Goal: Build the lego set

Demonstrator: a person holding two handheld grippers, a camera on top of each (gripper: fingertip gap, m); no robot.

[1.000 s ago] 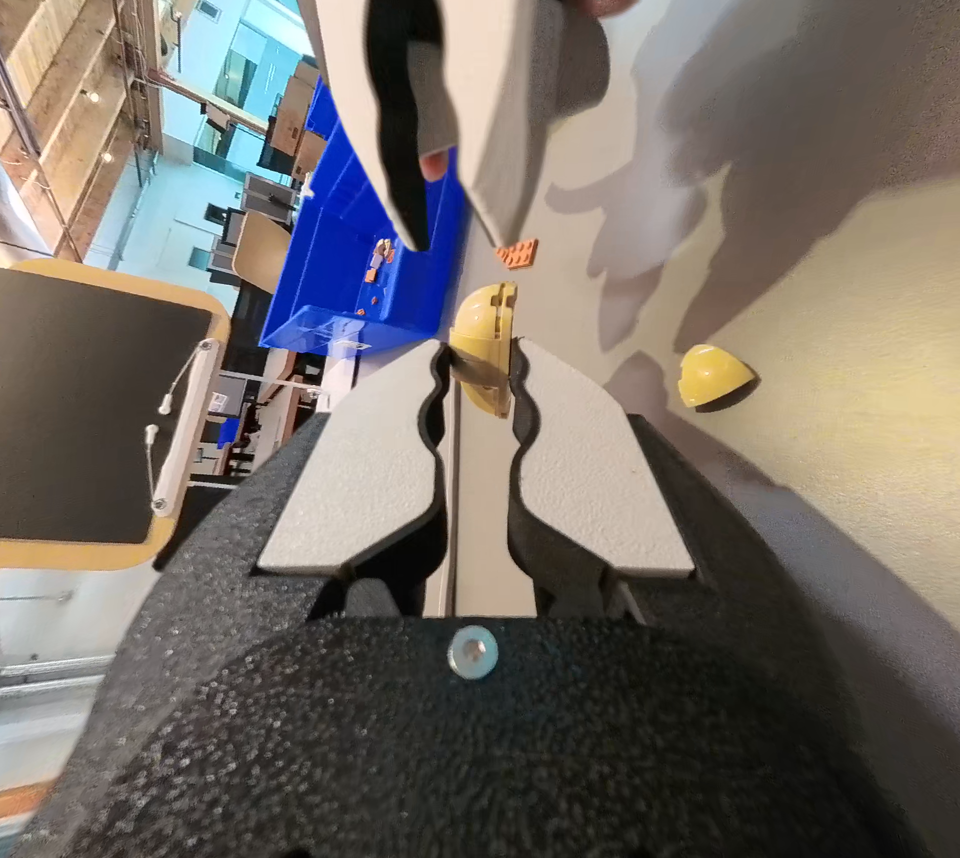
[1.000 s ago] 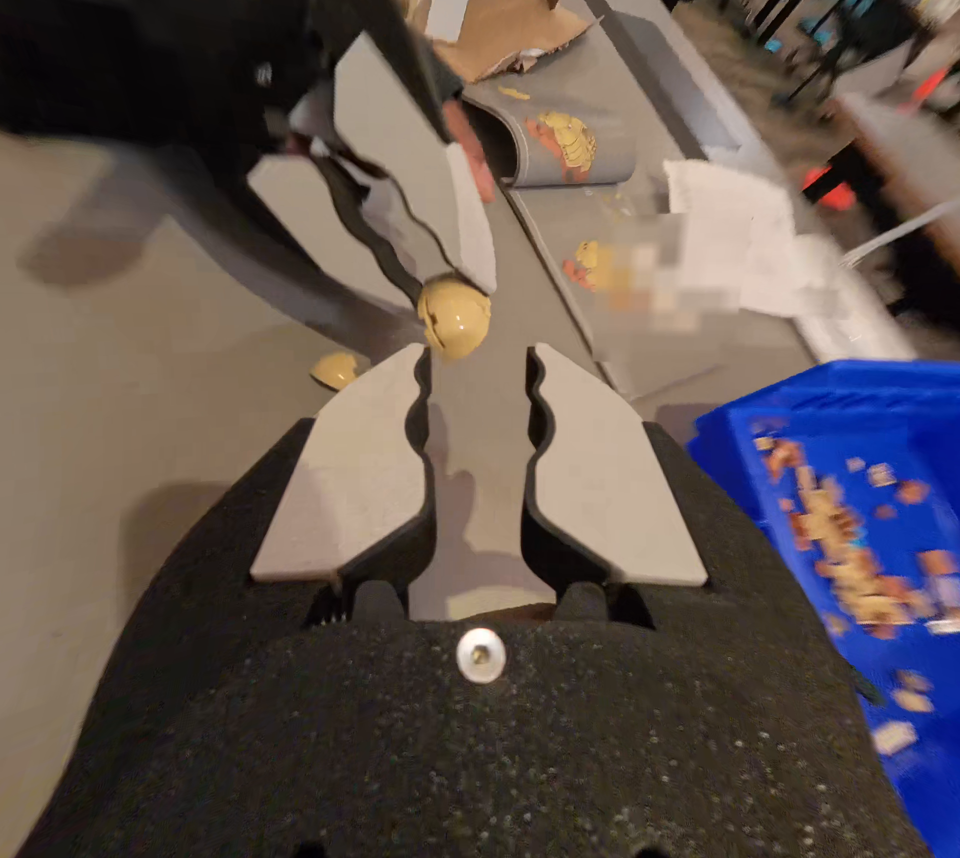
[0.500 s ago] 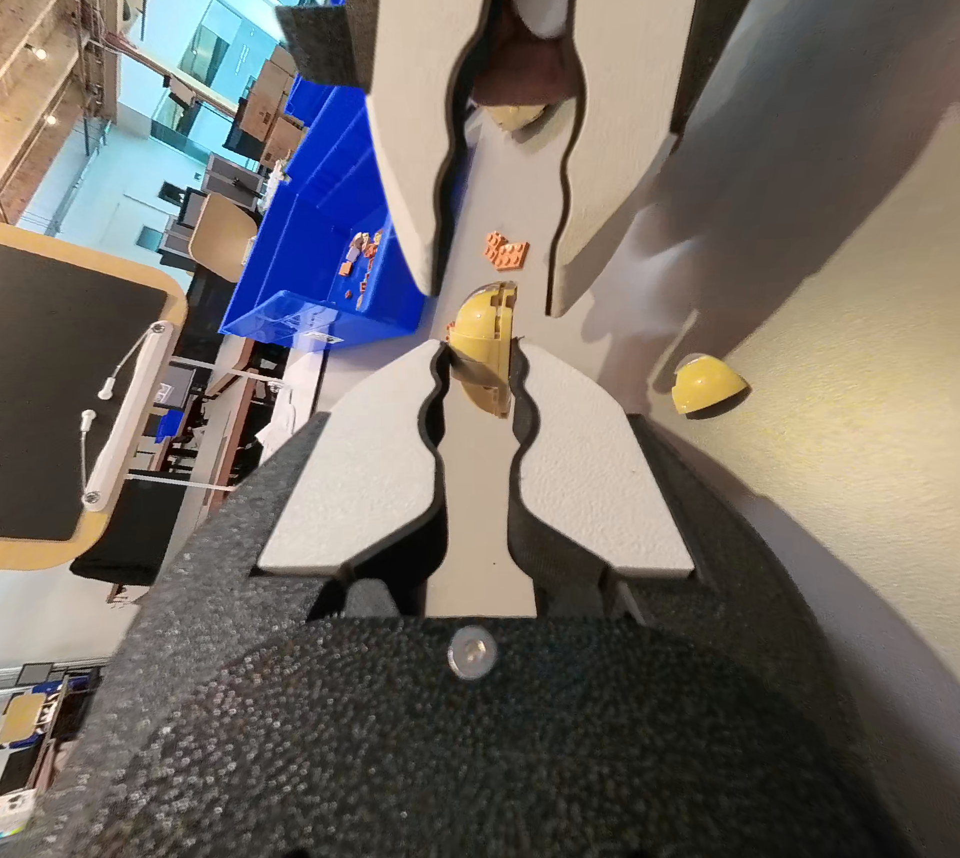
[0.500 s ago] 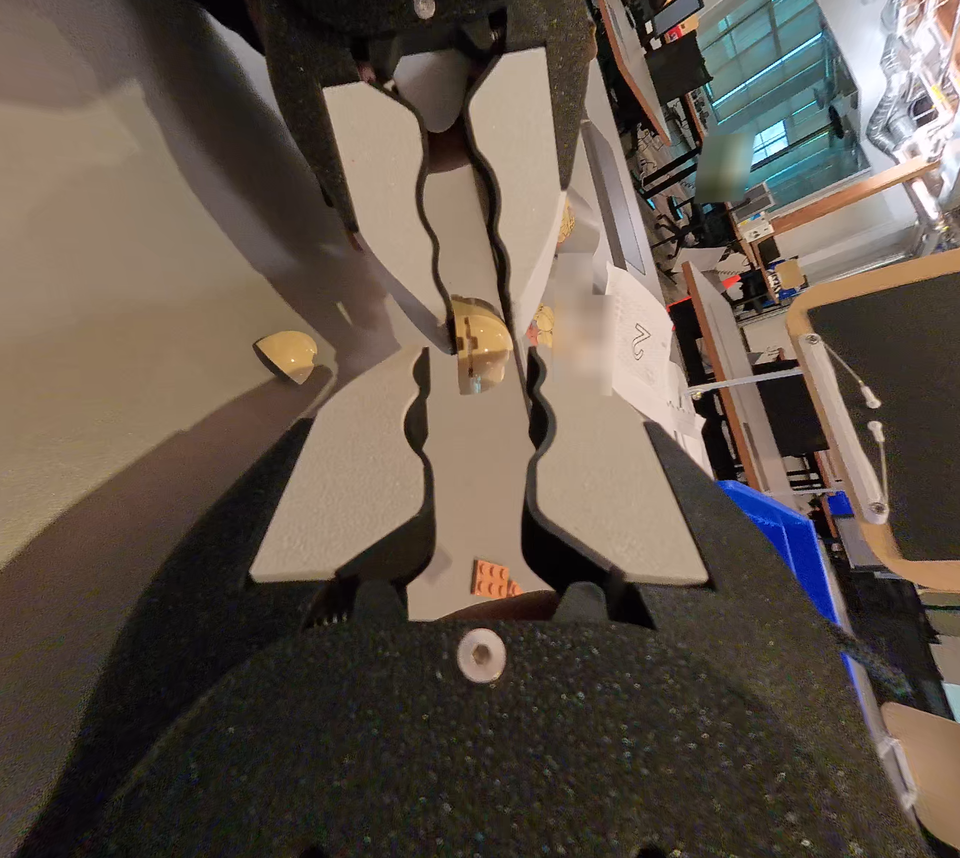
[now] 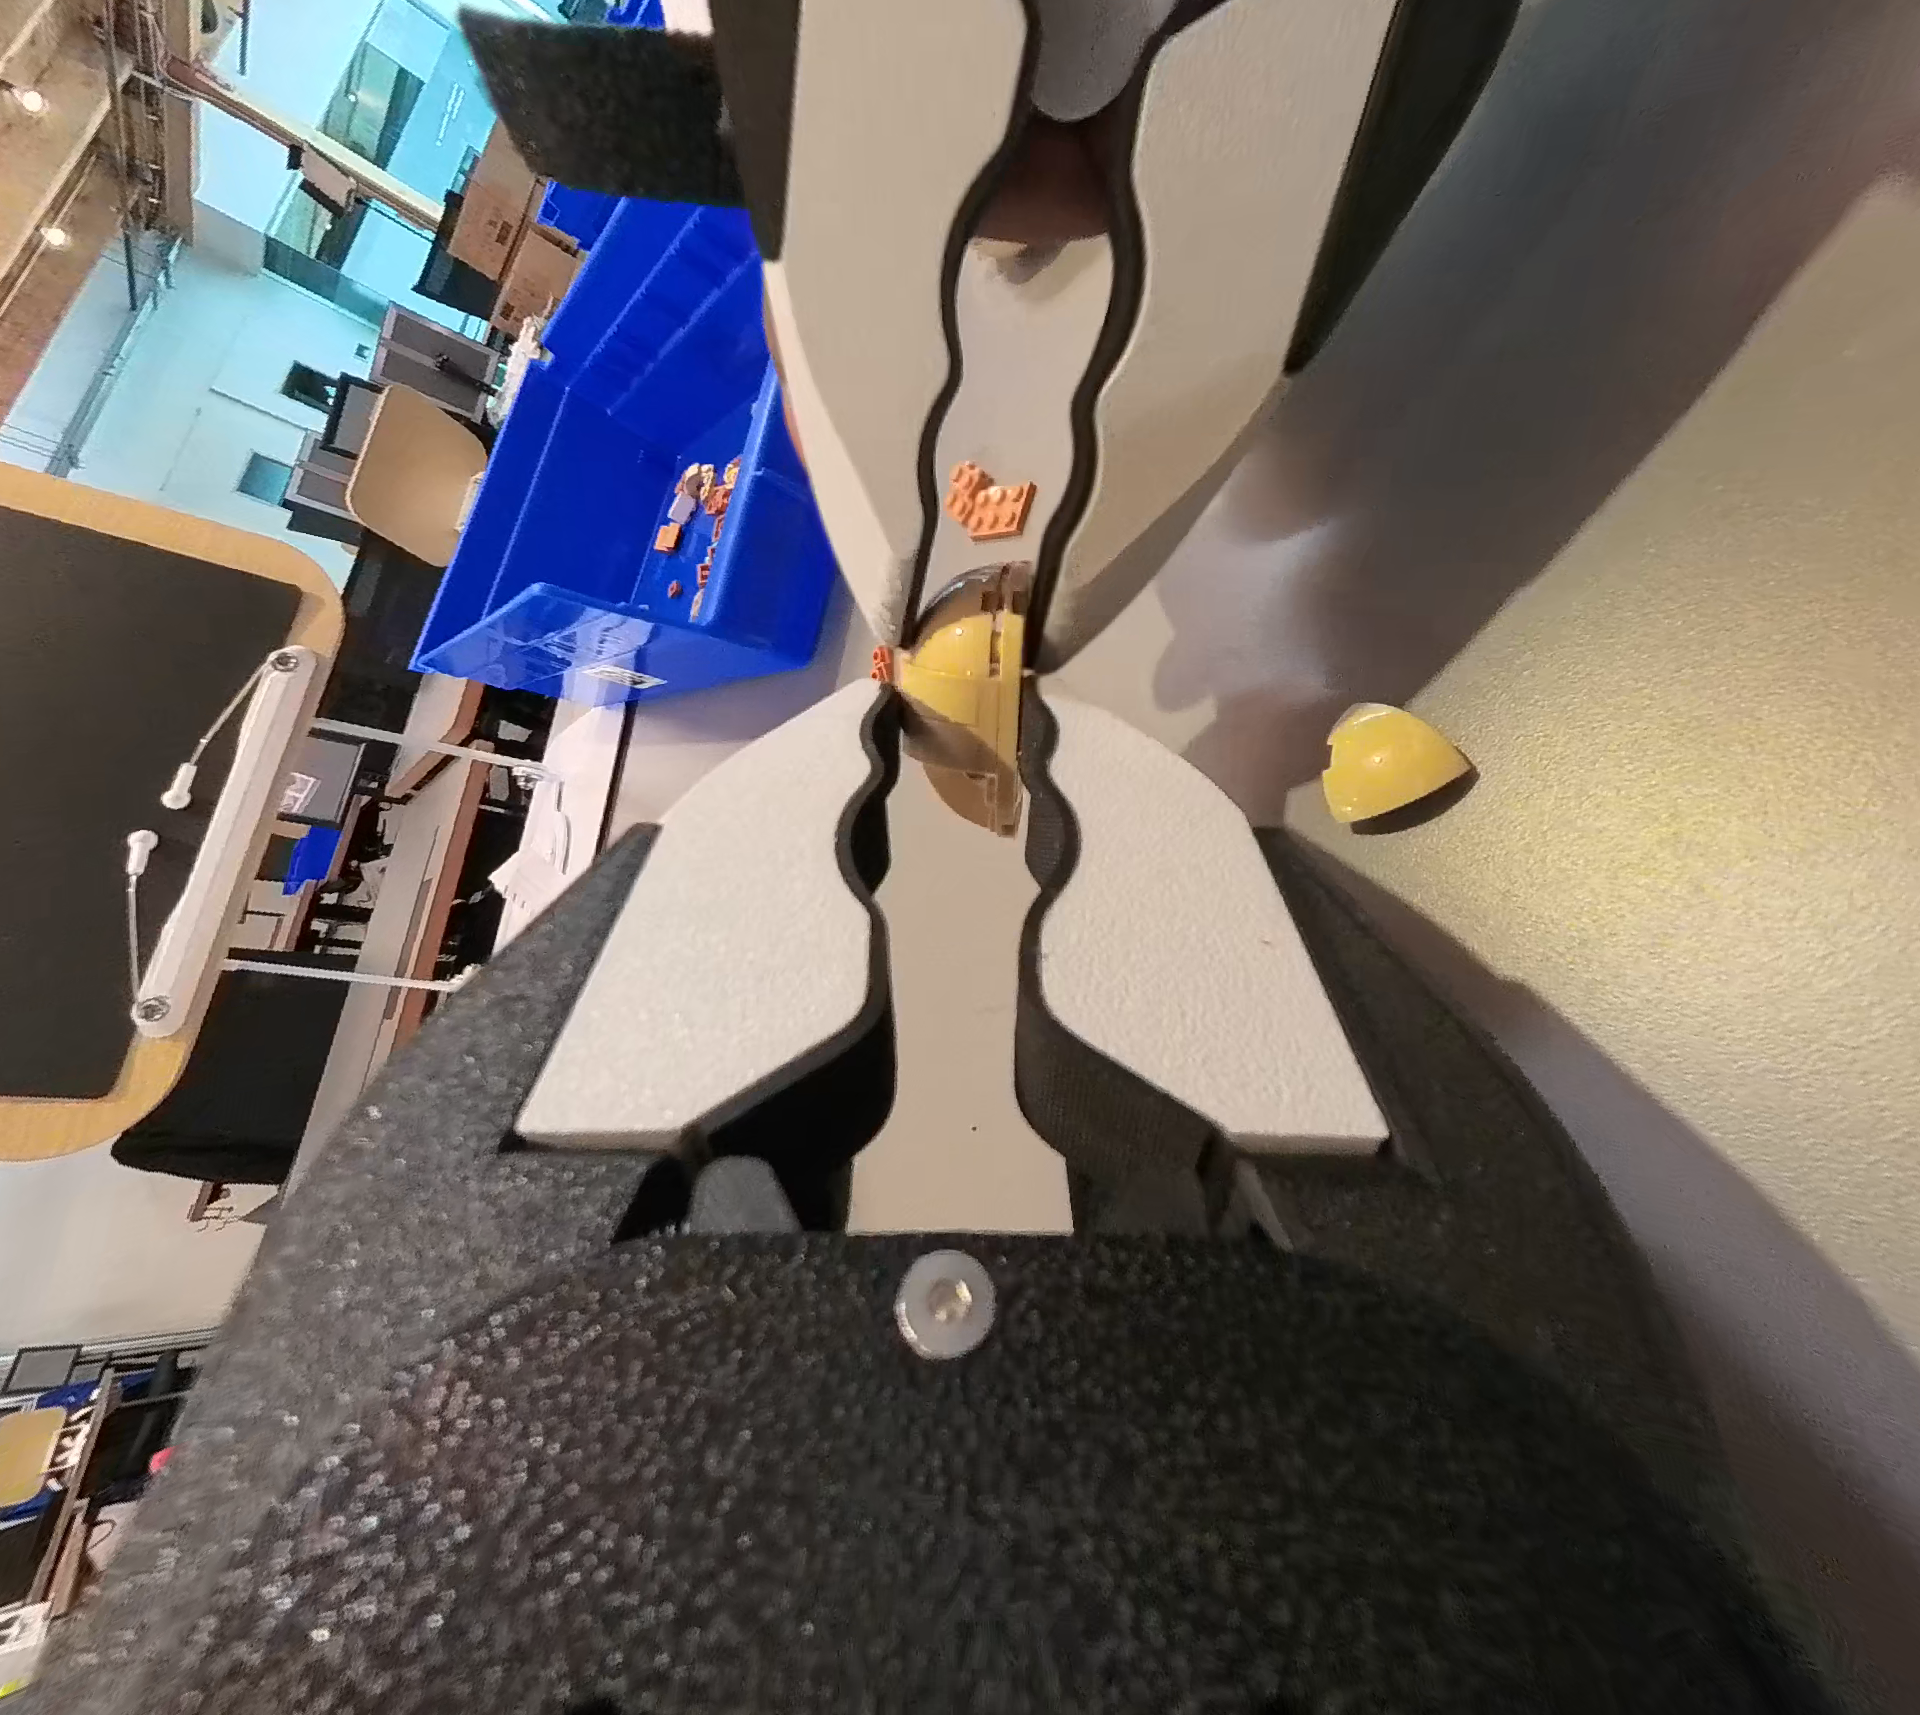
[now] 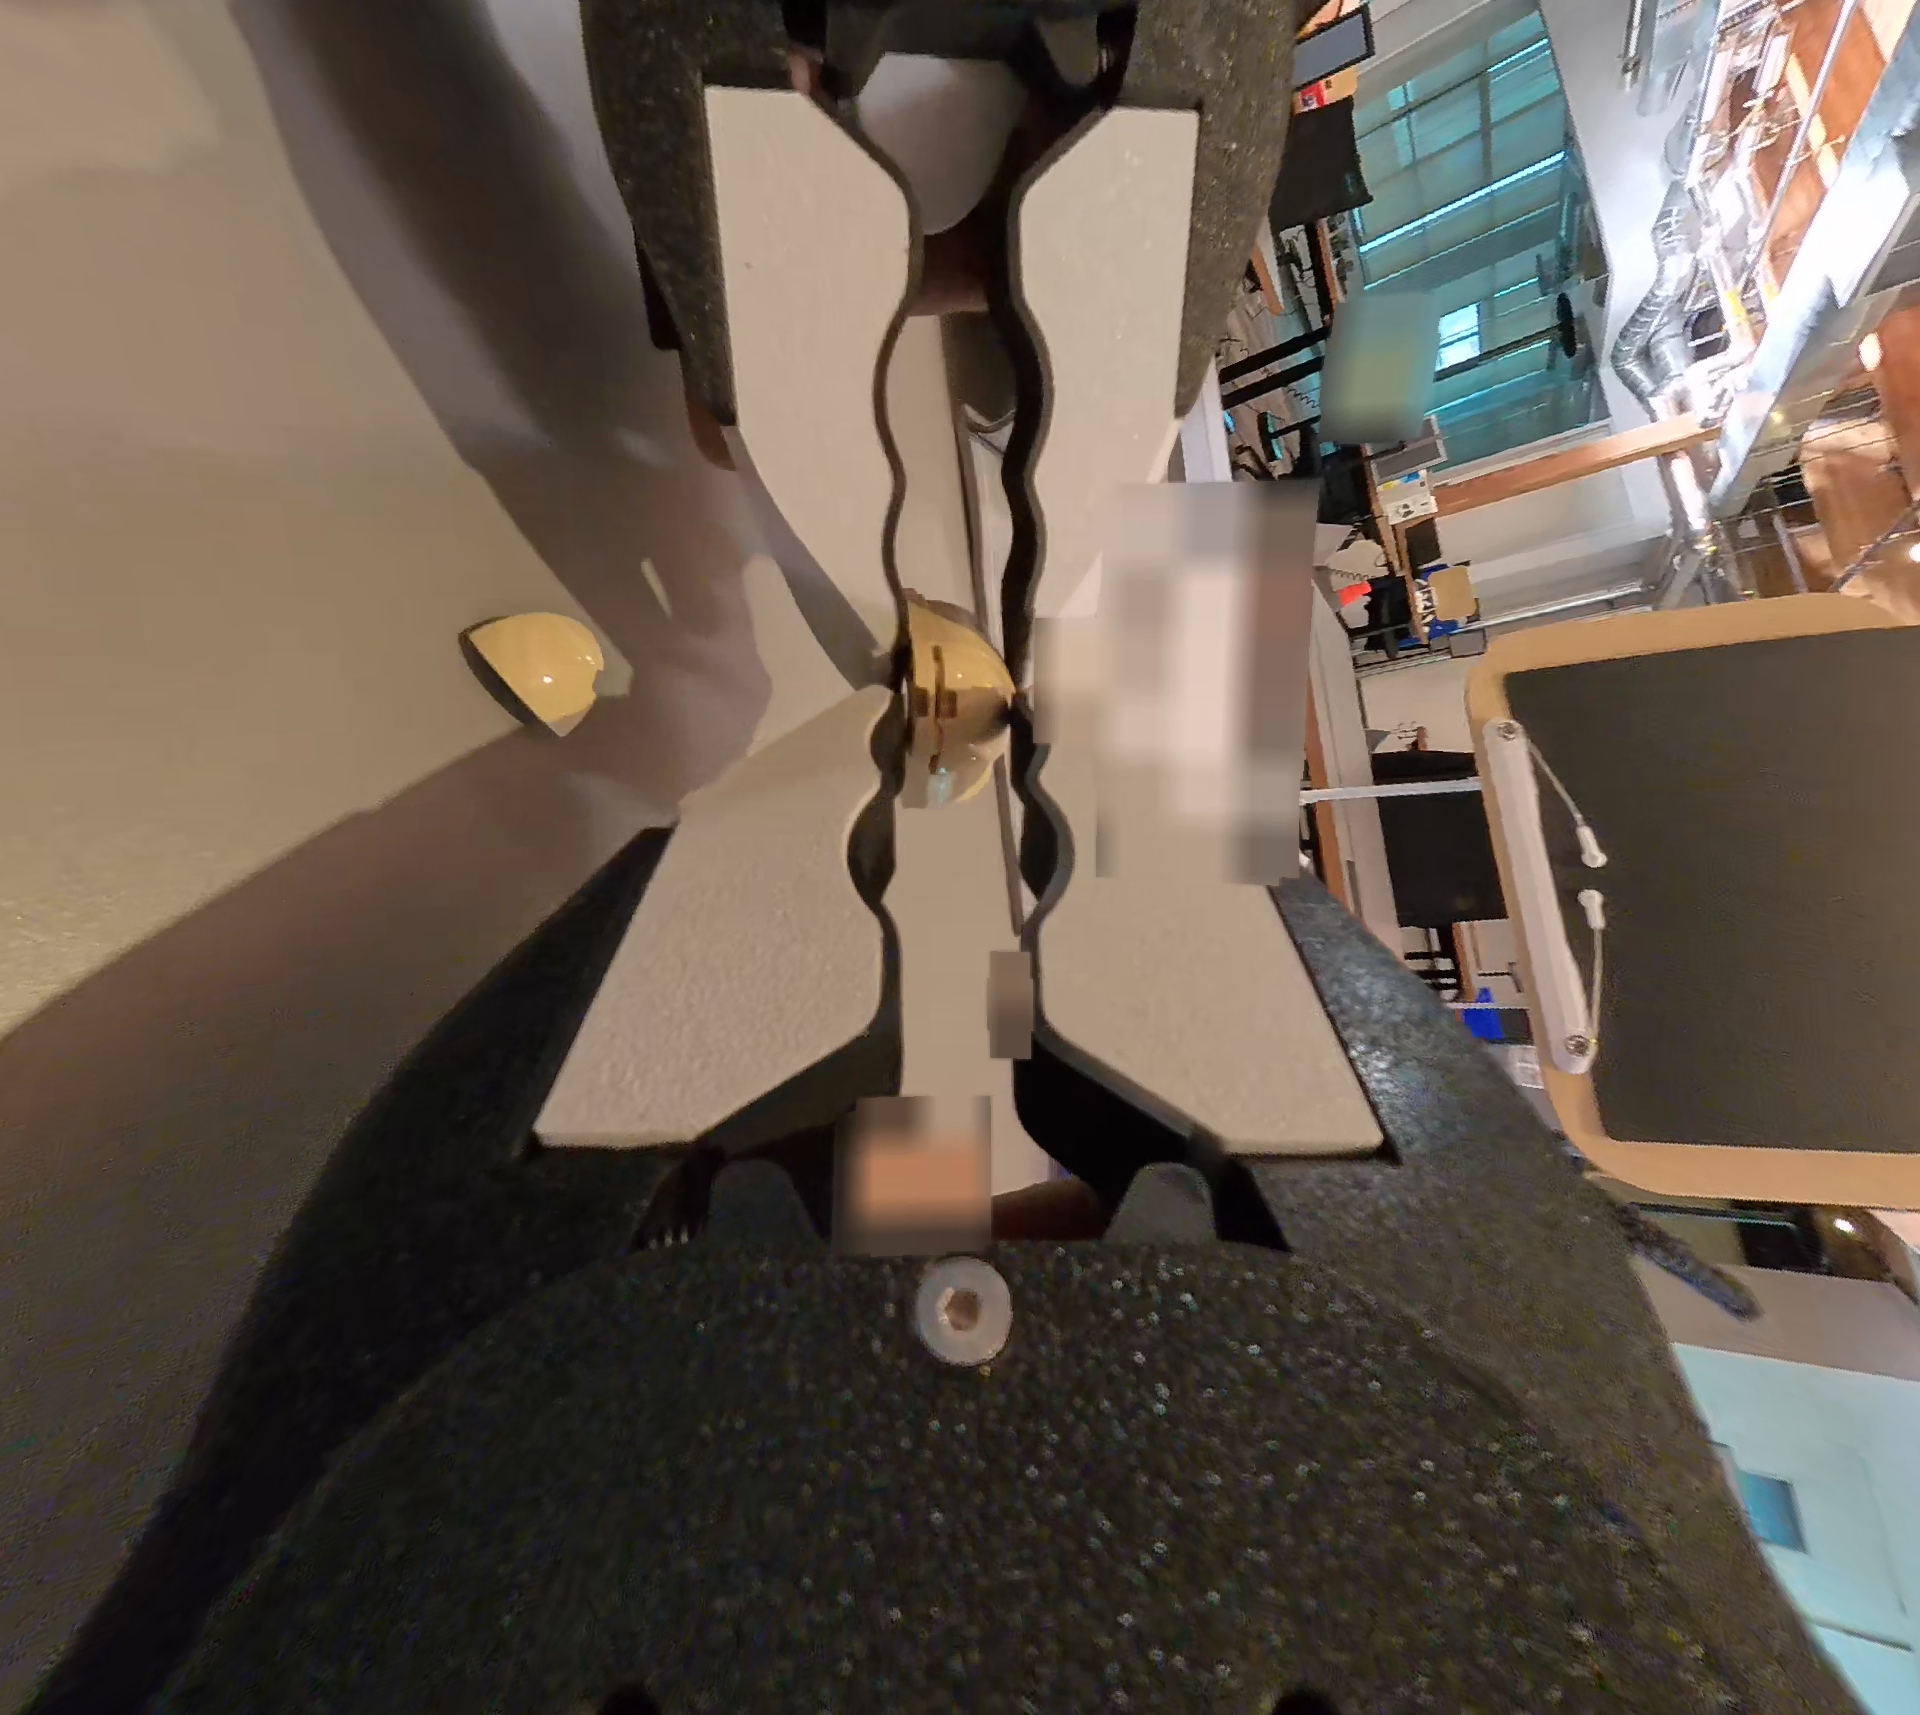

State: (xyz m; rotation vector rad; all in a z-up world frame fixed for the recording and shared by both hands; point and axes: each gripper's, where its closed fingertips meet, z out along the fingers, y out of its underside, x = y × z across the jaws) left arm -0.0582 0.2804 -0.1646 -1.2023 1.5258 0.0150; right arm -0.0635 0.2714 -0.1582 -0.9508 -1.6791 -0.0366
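A tan dome-shaped lego assembly (image 5: 951, 678) is held above the grey table between both grippers, which meet tip to tip. My left gripper (image 5: 956, 720) is shut on its near end. My right gripper (image 5: 971, 626) comes in from the opposite side, and its fingertips are closed on the far end of the same piece. In the right wrist view the dome (image 6: 956, 689) sits between my right gripper (image 6: 951, 730) and my left gripper (image 6: 951, 657). A loose tan dome half (image 5: 1392, 766) lies on the table to one side, and it also shows in the right wrist view (image 6: 540, 673).
A small orange lego plate (image 5: 992, 502) lies on the table behind the grippers. A blue bin (image 5: 623, 522) with several small orange pieces stands beyond it at the table edge. Papers, partly blurred over, lie past the grippers in the right wrist view. The tips of both grippers are at nearly the same place.
My right gripper has swung round to face my left gripper, moved in tip to tip, and narrowed its jaws onto the dome. My left gripper has kept its hold.
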